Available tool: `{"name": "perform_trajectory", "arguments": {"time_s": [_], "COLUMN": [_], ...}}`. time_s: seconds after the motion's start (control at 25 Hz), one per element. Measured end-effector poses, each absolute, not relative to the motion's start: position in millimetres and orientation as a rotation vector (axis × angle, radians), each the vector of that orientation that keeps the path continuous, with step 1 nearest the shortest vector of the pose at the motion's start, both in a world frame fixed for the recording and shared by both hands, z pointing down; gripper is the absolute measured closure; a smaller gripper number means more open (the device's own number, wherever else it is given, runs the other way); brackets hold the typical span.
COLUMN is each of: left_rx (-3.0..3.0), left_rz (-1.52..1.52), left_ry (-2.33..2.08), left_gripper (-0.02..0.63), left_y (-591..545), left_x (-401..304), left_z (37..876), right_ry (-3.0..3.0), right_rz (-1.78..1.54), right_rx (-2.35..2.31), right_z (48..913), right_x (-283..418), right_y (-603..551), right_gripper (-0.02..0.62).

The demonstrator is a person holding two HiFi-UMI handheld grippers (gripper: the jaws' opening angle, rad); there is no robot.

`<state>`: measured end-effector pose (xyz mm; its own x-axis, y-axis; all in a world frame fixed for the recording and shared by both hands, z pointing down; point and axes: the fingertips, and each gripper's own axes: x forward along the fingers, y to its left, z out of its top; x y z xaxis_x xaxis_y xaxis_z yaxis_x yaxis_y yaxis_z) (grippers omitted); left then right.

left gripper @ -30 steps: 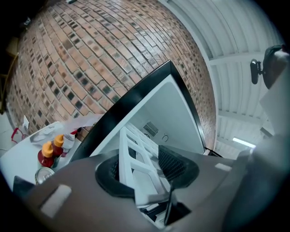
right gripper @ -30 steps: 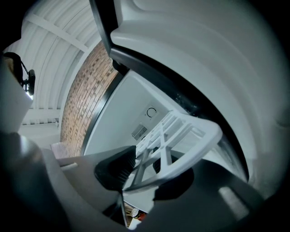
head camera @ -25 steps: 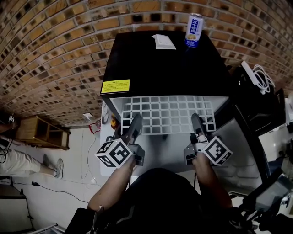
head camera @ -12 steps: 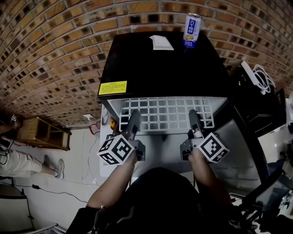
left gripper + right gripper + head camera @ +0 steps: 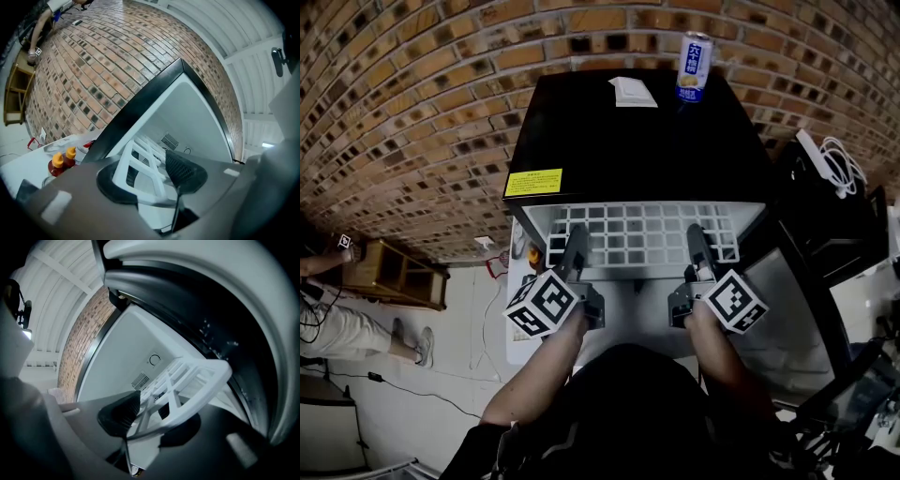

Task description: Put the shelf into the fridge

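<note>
White plastic grid shelf (image 5: pixel 642 234) spans mouth of black fridge (image 5: pixel 637 141) wall to wall, no side gap. Cavity above shelf is free; open fridge door (image 5: pixel 806 309) blocks rt side.

1. The black fridge top (image 5: pixel 637 150) carries a can (image 5: pixel 695 67) standing at its far right, a white paper (image 5: pixel 634 91) lying far centre, and a yellow sticker (image 5: pixel 533 182) near left.
2. The pale floor (image 5: pixel 441 375) bears a wooden rack (image 5: pixel 394 277) at left.

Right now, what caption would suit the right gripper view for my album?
The right tool grips a white grid shelf at the open fridge's mouth.
</note>
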<state>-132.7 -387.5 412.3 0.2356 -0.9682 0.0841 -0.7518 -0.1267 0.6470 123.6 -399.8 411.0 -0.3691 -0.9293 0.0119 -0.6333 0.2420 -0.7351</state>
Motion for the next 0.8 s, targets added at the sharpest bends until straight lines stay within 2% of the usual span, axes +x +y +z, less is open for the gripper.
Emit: {"name": "perform_trajectory", "arguments": {"time_s": [0.28,0.48,0.8], "left_rx": [1.925,1.827,1.771], "left_rz": [-0.508,-0.556,-0.617], "left_ry": [-1.569,-1.466,-1.648], "left_gripper": [0.434,0.462,0.502], "left_y": [-389.3,-403.8,-411.8], "left_x": [-132.5,-128.1,-131.2], "left_z": [413.3,417.8,409.7], "right_ry": [2.082,2.073,2.060], "right_rz": [-0.919,-0.955,-0.954], "right_rx": [-1.430,-1.434,-1.450], "right_z": [411.3,412.0,411.8], "right_x": [124.4,121.6,120.8], "right_y": [-404.2,-422.3,-437.7], "right_gripper": [0.462,0.463,0.462]}}
